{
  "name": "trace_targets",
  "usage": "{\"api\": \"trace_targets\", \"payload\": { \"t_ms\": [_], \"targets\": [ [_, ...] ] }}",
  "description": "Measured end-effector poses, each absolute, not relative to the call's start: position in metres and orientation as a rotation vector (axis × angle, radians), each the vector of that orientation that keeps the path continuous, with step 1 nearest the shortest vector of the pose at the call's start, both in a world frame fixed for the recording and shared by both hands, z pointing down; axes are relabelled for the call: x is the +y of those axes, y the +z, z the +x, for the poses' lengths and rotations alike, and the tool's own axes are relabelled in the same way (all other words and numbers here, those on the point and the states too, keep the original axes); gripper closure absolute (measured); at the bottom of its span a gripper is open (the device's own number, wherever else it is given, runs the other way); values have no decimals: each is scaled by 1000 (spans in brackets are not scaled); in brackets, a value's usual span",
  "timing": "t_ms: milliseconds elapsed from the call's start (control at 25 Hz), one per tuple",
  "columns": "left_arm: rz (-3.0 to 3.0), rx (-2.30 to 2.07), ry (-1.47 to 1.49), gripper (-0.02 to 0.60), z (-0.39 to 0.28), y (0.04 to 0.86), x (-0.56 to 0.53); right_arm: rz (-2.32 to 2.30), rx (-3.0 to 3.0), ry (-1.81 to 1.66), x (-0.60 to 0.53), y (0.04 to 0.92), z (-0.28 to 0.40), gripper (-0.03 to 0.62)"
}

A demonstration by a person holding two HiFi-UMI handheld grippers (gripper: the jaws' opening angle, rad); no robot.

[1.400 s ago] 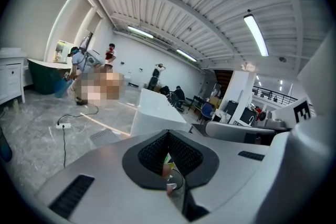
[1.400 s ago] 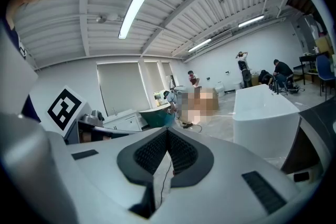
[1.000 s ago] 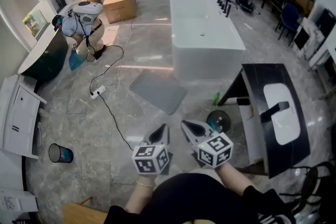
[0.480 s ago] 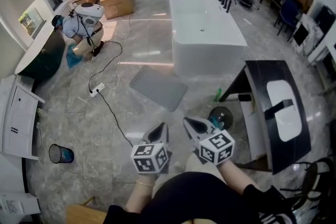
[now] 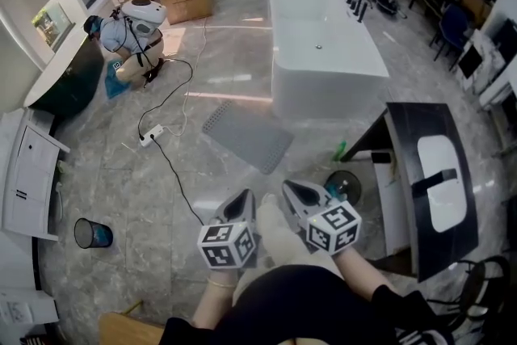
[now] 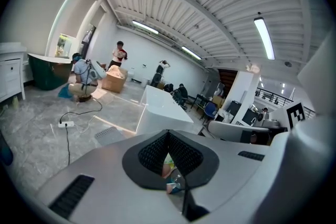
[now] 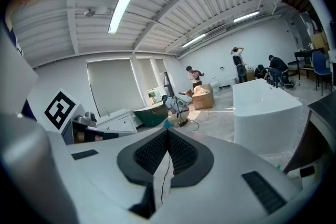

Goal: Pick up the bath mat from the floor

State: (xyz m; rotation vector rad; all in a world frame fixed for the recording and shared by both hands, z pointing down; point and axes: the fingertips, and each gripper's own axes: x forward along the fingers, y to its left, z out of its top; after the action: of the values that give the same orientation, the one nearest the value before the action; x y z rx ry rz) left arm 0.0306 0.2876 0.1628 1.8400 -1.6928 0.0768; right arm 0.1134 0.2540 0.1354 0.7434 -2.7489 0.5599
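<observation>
The left gripper (image 5: 245,199) and the right gripper (image 5: 292,191) are both clenched with nothing between their jaws. They are held side by side close to the person's body, and each carries a cube of black-and-white square markers. Ahead of them and well apart, the grey perforated rectangular bath mat (image 5: 246,136) lies flat and untouched on the glossy grey marble-look floor (image 5: 202,52), with the long white freestanding bathtub (image 5: 323,36) just beyond it. Off to the grippers' left a thin black cable (image 5: 172,174) runs to a white power strip (image 5: 151,135), and to their right stands a black counter with a white basin (image 5: 436,182).
</observation>
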Motion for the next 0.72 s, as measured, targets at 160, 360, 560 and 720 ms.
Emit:
{"api": "trace_targets", "payload": {
  "t_ms": [160,360,560,720],
  "targets": [
    [1824,-1710,86,581,19,166,267,726,-2769,578,230,139,101,583],
    [1833,-1721,125,581,6,166,228,727,-2782,581,188,138,87,583],
    [1823,-1734,130,581,-8,162,187,731,-2786,589,142,132,79,583],
    [1820,-1734,119,581,-18,155,154,749,-2781,603,105,129,73,583]
  ]
}}
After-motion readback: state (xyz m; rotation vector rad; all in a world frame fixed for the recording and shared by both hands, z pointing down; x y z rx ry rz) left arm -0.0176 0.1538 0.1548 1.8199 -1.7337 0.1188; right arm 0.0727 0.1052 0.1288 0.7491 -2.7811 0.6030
